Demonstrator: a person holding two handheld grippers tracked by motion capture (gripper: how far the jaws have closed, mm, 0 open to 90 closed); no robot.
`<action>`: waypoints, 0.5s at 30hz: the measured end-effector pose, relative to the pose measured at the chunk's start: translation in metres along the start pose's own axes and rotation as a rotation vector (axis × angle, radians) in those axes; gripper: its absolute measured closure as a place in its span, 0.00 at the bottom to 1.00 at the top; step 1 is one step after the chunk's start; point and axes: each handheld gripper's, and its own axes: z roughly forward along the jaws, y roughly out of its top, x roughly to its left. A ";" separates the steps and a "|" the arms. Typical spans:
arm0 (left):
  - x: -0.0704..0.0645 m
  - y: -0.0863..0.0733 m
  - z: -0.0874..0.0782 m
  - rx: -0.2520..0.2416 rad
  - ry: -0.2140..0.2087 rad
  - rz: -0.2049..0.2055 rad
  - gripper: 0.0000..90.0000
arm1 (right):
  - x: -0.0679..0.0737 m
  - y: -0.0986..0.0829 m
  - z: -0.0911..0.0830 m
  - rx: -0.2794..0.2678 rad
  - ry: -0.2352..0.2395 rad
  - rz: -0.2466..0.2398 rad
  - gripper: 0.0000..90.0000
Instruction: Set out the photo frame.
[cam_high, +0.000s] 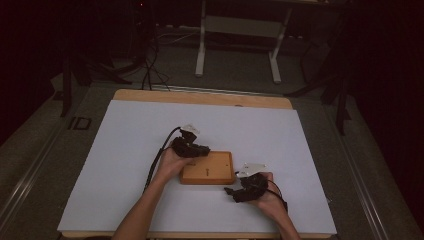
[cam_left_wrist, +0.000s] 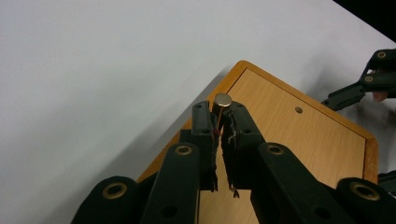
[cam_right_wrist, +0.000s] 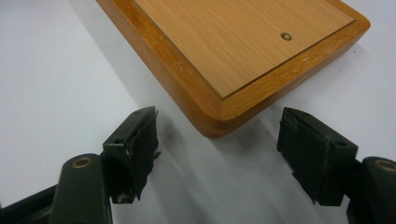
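I held a small metal pin (cam_left_wrist: 222, 100) in my left tongs (cam_left_wrist: 219, 122). The jaws were pinched tight on it, and its round top stuck out just past the tips. The pin was over the left edge of the wooden board (cam_left_wrist: 289, 140), not in it yet.

The board (cam_high: 208, 168) lay flat on the white table (cam_high: 125, 150), in the middle and a bit toward me. My left tongs (cam_high: 195, 149) were at its far left corner. My right tongs (cam_high: 235, 192) were near its right near corner, on my side of it.

My right tongs (cam_right_wrist: 217, 140) were wide apart and held nothing. One corner of the board (cam_right_wrist: 224, 60) sat just ahead of the gap between the jaws, but the jaws did not touch it.

The board had a small hole (cam_left_wrist: 299, 110) in its top. I could see the hole (cam_right_wrist: 286, 36) from the right side too. It looked empty.

I think the job was about half done. The pin was picked up, so that part was finished. What was left, I guess, was to move the pin over to the hole, stand it straight, and push it in. My right tongs may have needed to grip the corner first, so the board would not slide.
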 end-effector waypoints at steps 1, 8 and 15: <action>0.001 0.000 0.000 0.001 -0.001 -0.001 0.94 | 0.000 0.000 0.000 -0.001 0.000 0.000 0.31; 0.003 0.001 0.001 0.009 -0.012 -0.014 0.94 | 0.000 0.001 0.003 -0.026 -0.029 0.006 0.35; 0.004 0.002 0.002 0.024 -0.017 -0.013 0.94 | -0.001 0.001 0.007 -0.055 -0.049 0.023 0.38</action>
